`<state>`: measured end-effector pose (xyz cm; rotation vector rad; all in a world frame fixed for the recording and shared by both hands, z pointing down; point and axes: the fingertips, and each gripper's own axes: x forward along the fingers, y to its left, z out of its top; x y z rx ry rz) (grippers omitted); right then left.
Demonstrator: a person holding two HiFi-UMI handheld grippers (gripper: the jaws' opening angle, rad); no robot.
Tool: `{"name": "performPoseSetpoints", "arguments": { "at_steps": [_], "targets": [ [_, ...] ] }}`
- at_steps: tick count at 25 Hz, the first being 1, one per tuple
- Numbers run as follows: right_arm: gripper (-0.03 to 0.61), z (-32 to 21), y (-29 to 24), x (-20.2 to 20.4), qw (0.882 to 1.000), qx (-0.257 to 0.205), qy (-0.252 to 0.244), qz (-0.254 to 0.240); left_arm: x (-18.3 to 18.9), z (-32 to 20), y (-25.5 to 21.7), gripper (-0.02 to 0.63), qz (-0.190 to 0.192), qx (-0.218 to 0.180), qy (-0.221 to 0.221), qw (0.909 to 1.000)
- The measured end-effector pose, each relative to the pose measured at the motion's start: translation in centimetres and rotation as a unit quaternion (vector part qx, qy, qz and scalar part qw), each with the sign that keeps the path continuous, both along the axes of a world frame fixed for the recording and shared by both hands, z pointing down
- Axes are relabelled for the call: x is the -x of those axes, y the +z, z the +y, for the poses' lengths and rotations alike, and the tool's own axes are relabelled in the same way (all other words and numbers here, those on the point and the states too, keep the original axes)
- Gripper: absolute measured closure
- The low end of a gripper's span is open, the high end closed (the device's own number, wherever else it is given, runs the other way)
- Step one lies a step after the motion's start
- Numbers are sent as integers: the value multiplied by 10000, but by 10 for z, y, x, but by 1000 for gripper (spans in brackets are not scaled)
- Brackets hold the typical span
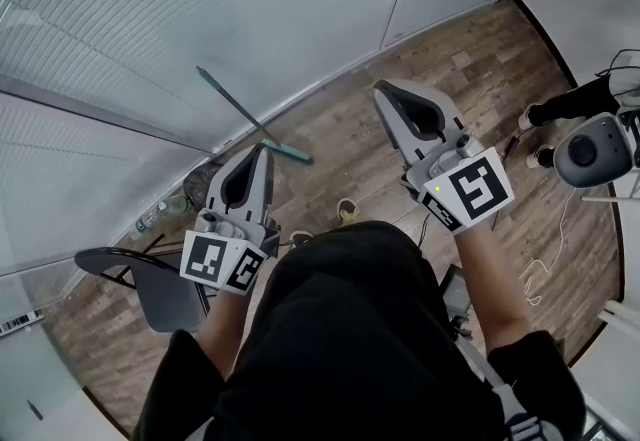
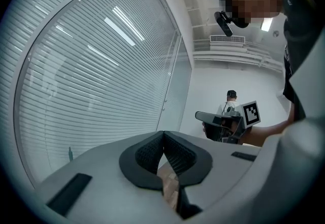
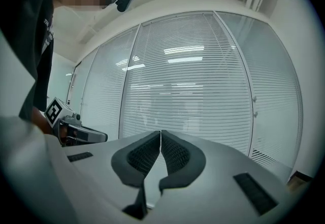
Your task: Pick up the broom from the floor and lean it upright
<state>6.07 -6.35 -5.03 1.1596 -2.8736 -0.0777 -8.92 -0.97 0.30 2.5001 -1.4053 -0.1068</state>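
Broom (image 1: 236,107) leans against the glass wall (image 1: 140,19) — head down (on floor (image 1: 455,69)).

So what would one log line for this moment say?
broom: leaning against wall | left gripper: fingers shut, empty | right gripper: fingers shut, empty

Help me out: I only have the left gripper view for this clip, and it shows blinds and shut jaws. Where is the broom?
Observer: In the head view the broom leans against the glass wall, teal handle up the blinds, head down on the wood floor.
Operator: Is the other gripper holding anything?
Observer: No. The right gripper shows its jaws shut with nothing between them in its own view.
Operator: Anything standing close to the broom?
Observer: A dark chair stands by the wall at the person's left, apart from the broom.
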Motion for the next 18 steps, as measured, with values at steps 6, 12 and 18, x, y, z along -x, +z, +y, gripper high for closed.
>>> {"name": "performPoseSetpoints", "arguments": {
  "at_steps": [6, 12, 18],
  "targets": [
    [557, 3, 0, 3, 9997, 36, 8, 233, -3, -2, -2, 592, -56, -143, 152, 9998],
    [557, 3, 6, 14, 9994, 256, -48, 211, 21, -4, 2, 592, -89, -326, -195, 9992],
    [557, 2, 17, 12, 9989, 341, -132, 286, 17, -7, 9, 592, -253, -314, -224, 9989]
  ]
}}
